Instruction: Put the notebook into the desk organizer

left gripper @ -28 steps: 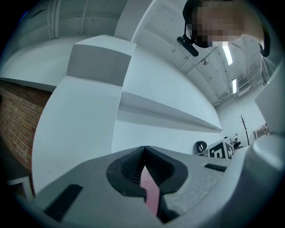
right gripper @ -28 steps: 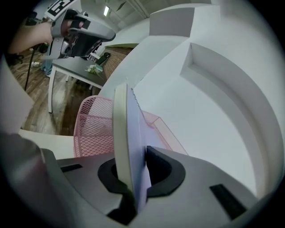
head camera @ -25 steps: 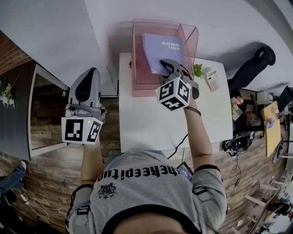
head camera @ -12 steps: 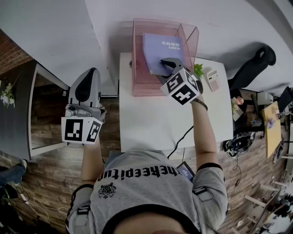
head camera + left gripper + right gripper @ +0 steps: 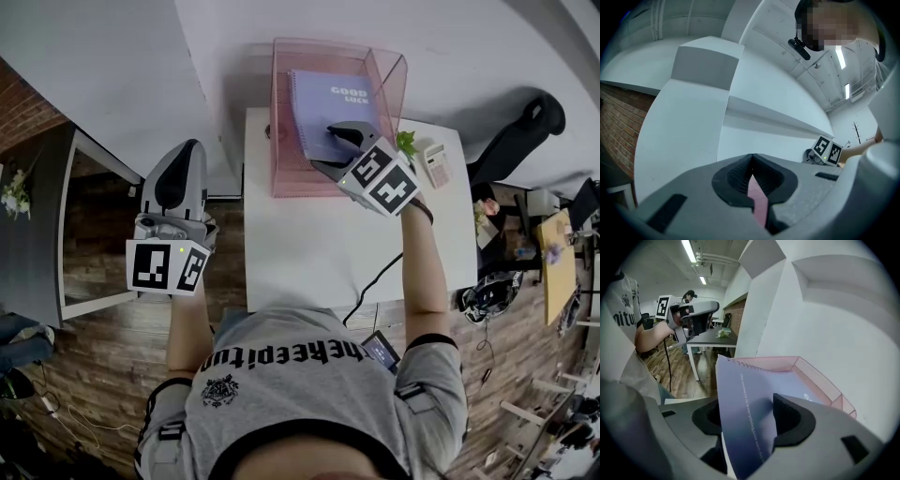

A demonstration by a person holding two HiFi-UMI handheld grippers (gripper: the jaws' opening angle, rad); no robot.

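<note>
The purple spiral notebook (image 5: pixel 333 112) leans inside the pink mesh desk organizer (image 5: pixel 281 178) at the back of the white desk. My right gripper (image 5: pixel 336 150) is at the notebook's near corner. Its jaws have just been opening and now stand apart, with the notebook's edge (image 5: pixel 750 408) still between them; the pads do not press on it. The organizer's pink wall (image 5: pixel 820 380) runs behind the notebook. My left gripper (image 5: pixel 183 150) hangs off the desk's left side, shut with nothing in it (image 5: pixel 751 180).
The white desk (image 5: pixel 309 244) carries a small green plant (image 5: pixel 405 143) and a calculator (image 5: pixel 434 164) at its right rear. A black cable (image 5: pixel 370 286) runs off the front edge. A dark desk (image 5: pixel 56 234) stands to the left, an office chair (image 5: pixel 516 136) to the right.
The right gripper has rolled and shifted right and toward me, and its jaws have spread off the notebook. The notebook rests in the organizer. The left gripper has not moved.
</note>
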